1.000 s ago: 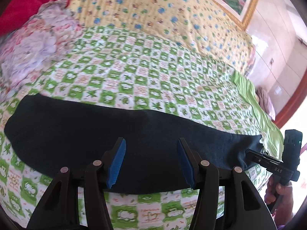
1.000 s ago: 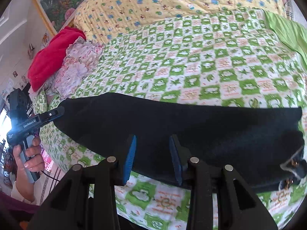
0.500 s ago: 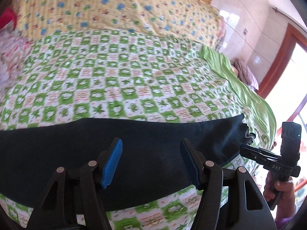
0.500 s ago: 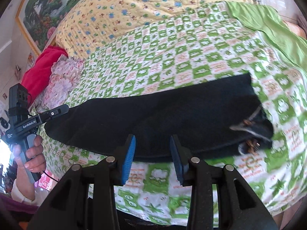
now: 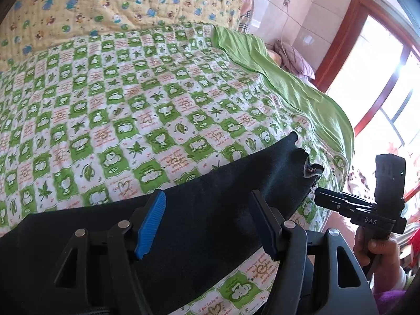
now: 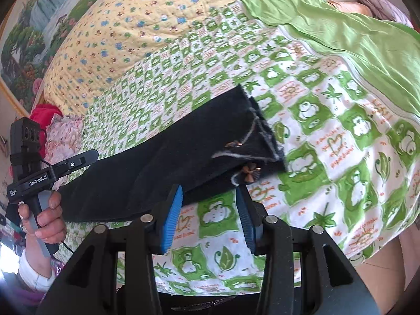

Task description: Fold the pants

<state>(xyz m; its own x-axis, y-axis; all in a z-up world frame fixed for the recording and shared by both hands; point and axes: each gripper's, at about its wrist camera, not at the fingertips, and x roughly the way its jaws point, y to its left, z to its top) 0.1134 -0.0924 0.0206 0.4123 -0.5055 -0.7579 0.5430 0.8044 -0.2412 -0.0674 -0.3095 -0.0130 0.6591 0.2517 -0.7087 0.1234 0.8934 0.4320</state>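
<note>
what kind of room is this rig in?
Most likely a home bedroom. The pants lie on a bed with a green checked quilt, a yellow printed quilt sits behind it, and a framed landscape painting hangs on the wall.

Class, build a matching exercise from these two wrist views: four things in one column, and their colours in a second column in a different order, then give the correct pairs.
Things:
1. pants
2. finger pads
3. quilt
4. window frame

Colours:
A. green and white checks
B. reddish brown
C. dark navy, almost black
D. blue

Pairs: 1-C, 2-D, 3-A, 4-B
</note>
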